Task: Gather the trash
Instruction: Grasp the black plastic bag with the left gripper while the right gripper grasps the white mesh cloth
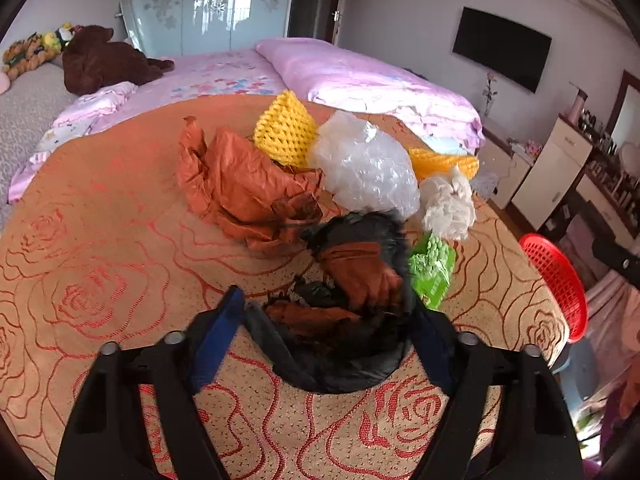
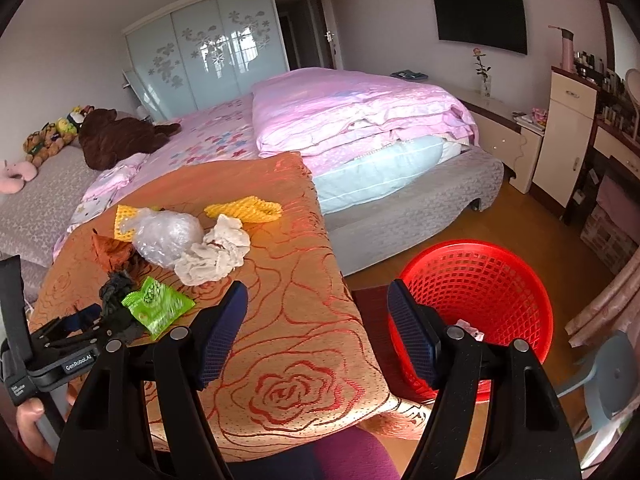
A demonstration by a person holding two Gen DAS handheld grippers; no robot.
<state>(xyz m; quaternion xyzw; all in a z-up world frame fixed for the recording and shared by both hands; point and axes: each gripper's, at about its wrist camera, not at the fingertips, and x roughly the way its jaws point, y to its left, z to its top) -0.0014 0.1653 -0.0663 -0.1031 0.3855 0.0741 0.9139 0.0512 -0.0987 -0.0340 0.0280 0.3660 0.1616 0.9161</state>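
Observation:
Trash lies on a table with an orange rose-pattern cloth (image 1: 100, 280). My left gripper (image 1: 328, 316) has its fingers wide around a crumpled black plastic bag (image 1: 352, 340) with brown scraps in it; I cannot tell whether they touch it. The left gripper also shows in the right wrist view (image 2: 86, 322). Behind the bag lie a brown paper wad (image 1: 240, 184), a clear plastic bag (image 1: 364, 164), yellow foam nets (image 1: 284, 128), a white tissue wad (image 1: 448, 200) and a green wrapper (image 1: 432, 272). My right gripper (image 2: 316, 320) is open and empty over the table's right edge, beside a red basket (image 2: 476, 280).
A bed with pink bedding (image 2: 352, 108) stands behind the table. Plush toys (image 2: 52, 136) lie at the far left. A cream dresser (image 2: 572, 128) and a wall TV (image 2: 480, 18) are at the right. A blue chair (image 2: 612, 364) stands by the basket.

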